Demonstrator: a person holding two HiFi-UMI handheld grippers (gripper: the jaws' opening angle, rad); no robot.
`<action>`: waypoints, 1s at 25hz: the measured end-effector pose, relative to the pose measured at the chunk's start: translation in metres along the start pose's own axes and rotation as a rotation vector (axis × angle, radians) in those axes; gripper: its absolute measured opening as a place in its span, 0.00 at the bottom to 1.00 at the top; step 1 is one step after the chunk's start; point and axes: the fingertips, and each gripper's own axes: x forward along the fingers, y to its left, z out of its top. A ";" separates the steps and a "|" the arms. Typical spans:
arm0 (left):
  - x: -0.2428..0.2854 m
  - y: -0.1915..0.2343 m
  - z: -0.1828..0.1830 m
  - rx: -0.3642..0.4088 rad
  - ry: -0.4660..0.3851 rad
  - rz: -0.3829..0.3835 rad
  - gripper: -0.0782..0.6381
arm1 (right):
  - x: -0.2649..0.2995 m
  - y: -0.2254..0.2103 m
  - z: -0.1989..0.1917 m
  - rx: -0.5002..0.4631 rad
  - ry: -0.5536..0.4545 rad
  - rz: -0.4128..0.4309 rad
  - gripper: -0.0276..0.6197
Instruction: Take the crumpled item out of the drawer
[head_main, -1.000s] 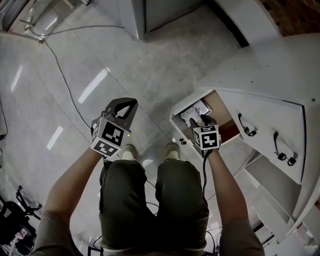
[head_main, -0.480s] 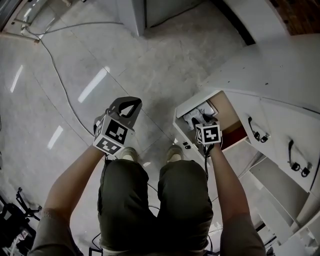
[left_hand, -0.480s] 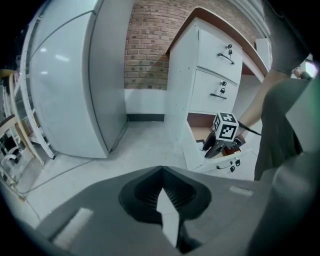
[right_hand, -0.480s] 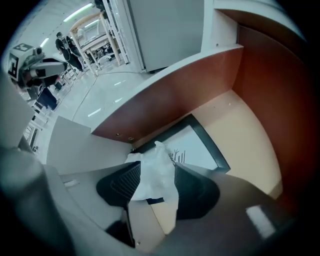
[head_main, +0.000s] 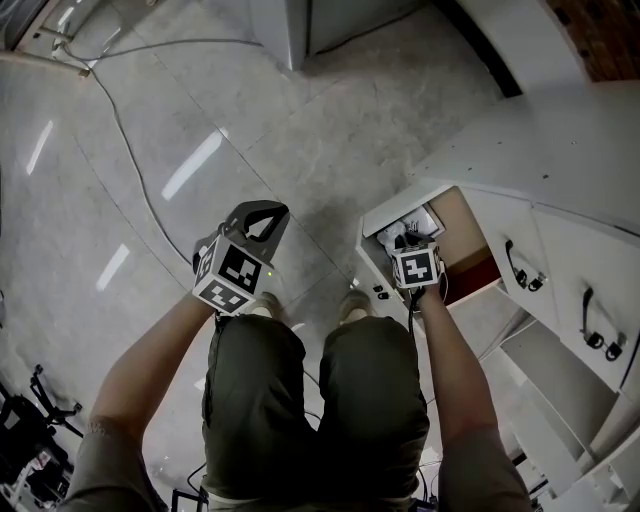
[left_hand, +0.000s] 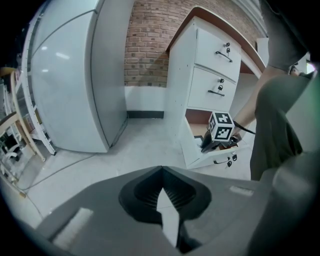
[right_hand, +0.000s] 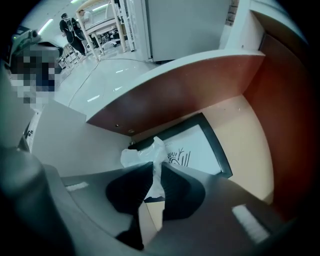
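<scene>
In the open white drawer (right_hand: 245, 131), the right gripper (right_hand: 156, 169), jaws just closing, is pinching a crumpled white wad (right_hand: 136, 156), perhaps plastic. The left gripper (left_hand: 161, 171) is hovering, jaws together.

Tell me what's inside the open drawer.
Inside the drawer: a crumpled white item, pinched by the right tongs, whose jaws have just closed on it, and a flat black-framed sheet. The tongs and item hide part of it.

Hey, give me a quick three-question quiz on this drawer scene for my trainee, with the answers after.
1. True or false: the left tongs are empty.
2. Which drawer is open? A top, B middle, C bottom.
3. What do the right tongs pinch?
Key: 1 true. 2 C. 3 the crumpled white item; the tongs have just been closing and now press on it.
</scene>
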 end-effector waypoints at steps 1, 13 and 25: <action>-0.001 0.002 0.000 -0.005 0.002 0.004 0.11 | -0.001 0.000 0.001 0.003 -0.009 0.002 0.16; -0.054 0.003 0.019 -0.071 0.029 0.049 0.11 | -0.086 -0.005 0.016 0.042 -0.043 -0.006 0.13; -0.146 -0.003 0.099 -0.141 -0.021 0.106 0.11 | -0.232 0.006 0.053 -0.005 -0.164 -0.012 0.13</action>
